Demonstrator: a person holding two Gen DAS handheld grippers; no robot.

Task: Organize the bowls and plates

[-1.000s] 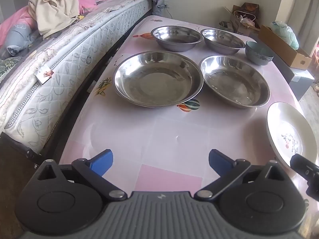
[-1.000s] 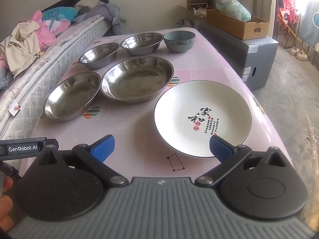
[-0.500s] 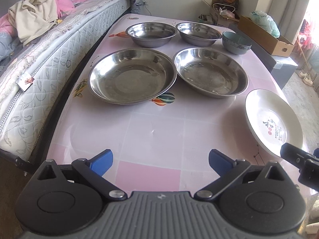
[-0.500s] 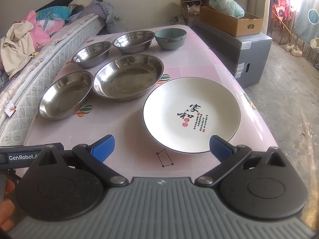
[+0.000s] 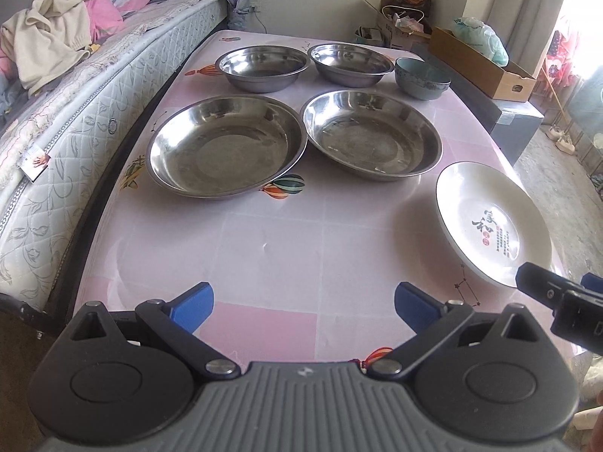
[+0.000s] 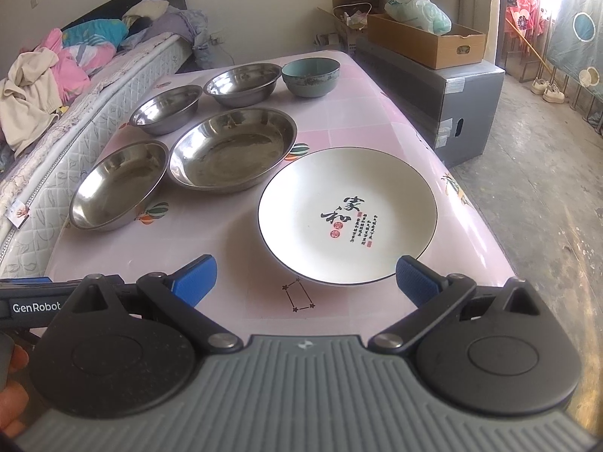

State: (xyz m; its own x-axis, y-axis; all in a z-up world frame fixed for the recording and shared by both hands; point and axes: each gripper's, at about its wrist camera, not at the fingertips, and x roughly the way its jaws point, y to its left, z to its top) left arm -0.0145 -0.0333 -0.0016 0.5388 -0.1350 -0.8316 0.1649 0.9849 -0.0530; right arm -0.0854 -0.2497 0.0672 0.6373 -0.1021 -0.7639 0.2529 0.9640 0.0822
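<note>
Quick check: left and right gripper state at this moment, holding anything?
Left gripper: open, empty, above the pink table.
Right gripper: open, empty, near edge of the white plate between its fingers.

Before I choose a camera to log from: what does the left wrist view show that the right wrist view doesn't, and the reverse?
Only the left wrist view shows the open left gripper head-on and the mattress's near stretch.

Only the right wrist view shows the open right gripper head-on, the grey cabinet's front and the concrete floor.

Both show the white plate, four steel dishes, teal bowl and cardboard box.
</note>
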